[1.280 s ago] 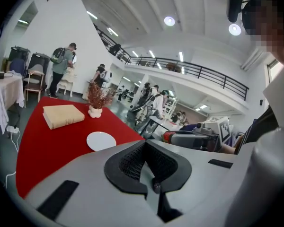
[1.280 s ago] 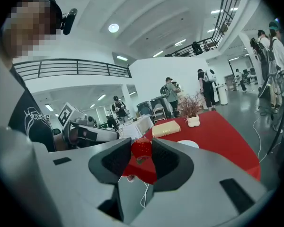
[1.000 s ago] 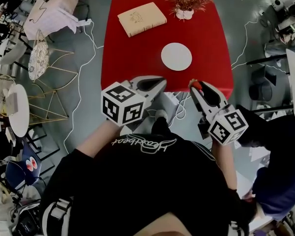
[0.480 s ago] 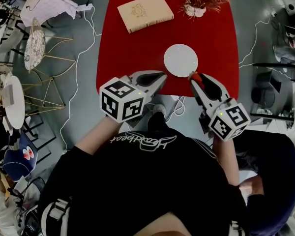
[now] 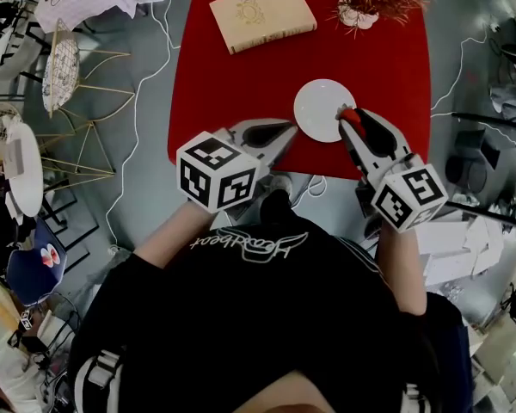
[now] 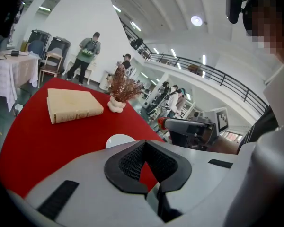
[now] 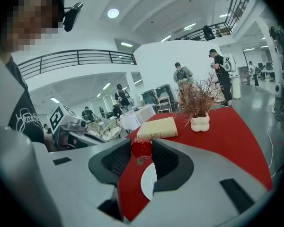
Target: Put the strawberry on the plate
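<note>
A red strawberry (image 5: 350, 114) is pinched at the tips of my right gripper (image 5: 348, 119). It hangs just over the right rim of the small white plate (image 5: 320, 108) on the red table (image 5: 232, 76). In the right gripper view the strawberry (image 7: 141, 148) sits between the dark pads of the right gripper (image 7: 142, 149), with the plate (image 7: 148, 181) below it. My left gripper (image 5: 285, 130) hovers over the table's near edge, left of the plate, with its jaws together and nothing held. In its own view the left gripper (image 6: 144, 145) points past the plate (image 6: 119, 140).
A tan book (image 5: 262, 4) lies at the far left of the table, and a dried plant in a white pot (image 5: 365, 11) stands at the far right. Wire chairs (image 5: 64, 76) and floor cables lie to the left. People stand in the background.
My right gripper has carried the strawberry forward from the table's near edge to the plate's right rim. The left gripper has also come forward over the table's edge.
</note>
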